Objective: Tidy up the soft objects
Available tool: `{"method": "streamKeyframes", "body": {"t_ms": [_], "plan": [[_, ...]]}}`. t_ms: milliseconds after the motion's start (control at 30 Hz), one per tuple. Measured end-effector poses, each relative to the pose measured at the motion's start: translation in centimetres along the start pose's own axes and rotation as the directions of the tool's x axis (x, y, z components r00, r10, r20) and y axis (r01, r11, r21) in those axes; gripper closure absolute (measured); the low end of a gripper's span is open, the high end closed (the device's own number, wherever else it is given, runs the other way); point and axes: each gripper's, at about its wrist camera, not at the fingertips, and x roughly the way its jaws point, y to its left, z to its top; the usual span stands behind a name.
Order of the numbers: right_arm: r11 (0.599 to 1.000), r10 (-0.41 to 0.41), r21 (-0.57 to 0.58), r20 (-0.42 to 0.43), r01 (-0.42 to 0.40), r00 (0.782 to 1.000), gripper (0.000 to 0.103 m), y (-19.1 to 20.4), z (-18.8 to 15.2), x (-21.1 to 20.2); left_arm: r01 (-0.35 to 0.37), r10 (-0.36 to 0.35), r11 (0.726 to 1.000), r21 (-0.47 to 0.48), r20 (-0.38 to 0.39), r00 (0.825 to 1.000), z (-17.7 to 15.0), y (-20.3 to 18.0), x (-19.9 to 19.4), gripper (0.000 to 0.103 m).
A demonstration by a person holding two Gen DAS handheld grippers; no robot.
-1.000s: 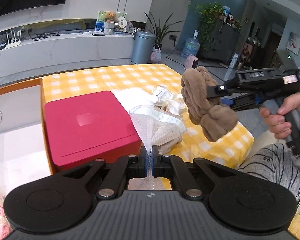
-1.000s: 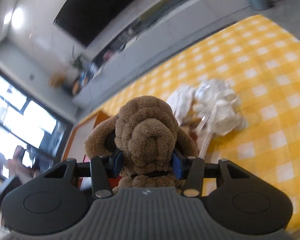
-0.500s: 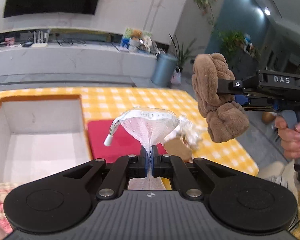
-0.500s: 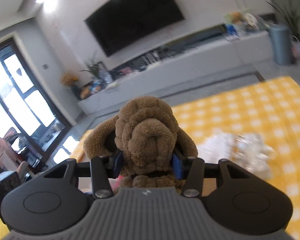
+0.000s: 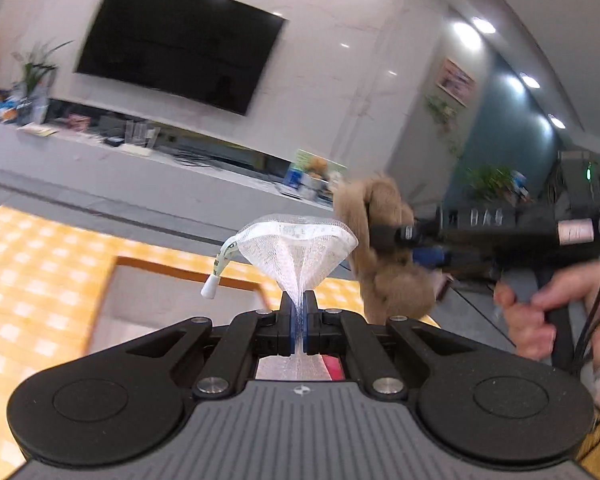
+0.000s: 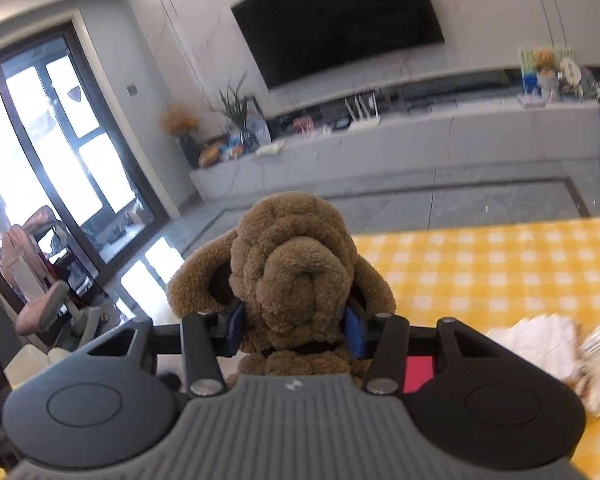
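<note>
Between your left gripper pads: white mesh pouch, open-weave net, thin and translucent.
Between your right gripper pads: plush dog, brown fleece, nubbly and matt.
Below both your grippers: tablecloth, yellow-white checked cloth, matt.
Your gripper bodies: black plastic, matt, ribbed grey top.
</note>
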Motion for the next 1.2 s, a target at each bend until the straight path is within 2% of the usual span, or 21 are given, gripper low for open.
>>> {"method": "streamKeyframes", "body": {"t_ms": [267,400,567,800,1000,1100,1200], "plan": [[1.000,-0.019,0.007,-0.183,0.020,0.983,0.054,2.2,-3.6,7.7,-0.140,0.136,0.987,-0.080,-0.053,0.989,0.1,4.7,1.3,0.100],[0.998,-0.062,-0.021,-0.273,0.059,0.960,0.054,3.2,-6.2,10.8,-0.180,0.173,0.981,-0.076,-0.090,0.981,-0.3,6.0,1.4,0.100],[0.995,-0.097,-0.057,-0.379,0.082,0.920,0.054,3.8,-8.9,14.3,-0.217,0.207,0.974,-0.068,-0.128,0.970,-1.1,6.2,1.6,0.100],[0.946,-0.295,-0.252,-0.396,0.206,0.870,0.054,5.6,-10.2,16.4,-0.214,0.204,0.975,-0.065,-0.137,0.969,-1.3,6.4,1.8,0.100],[0.868,-0.458,-0.375,-0.351,0.325,0.817,0.051,7.5,-12.0,17.6,-0.214,0.201,0.973,-0.083,-0.139,0.970,-1.2,6.8,1.8,0.100],[0.852,-0.494,-0.379,-0.348,0.362,0.797,0.049,7.7,-12.1,17.7,-0.208,0.196,0.974,-0.092,-0.132,0.972,-1.2,6.9,1.5,0.100],[0.870,-0.476,-0.324,-0.360,0.371,0.802,0.051,7.6,-11.8,17.3,-0.208,0.194,0.973,-0.099,-0.132,0.972,-1.2,7.0,1.4,0.100]]}}
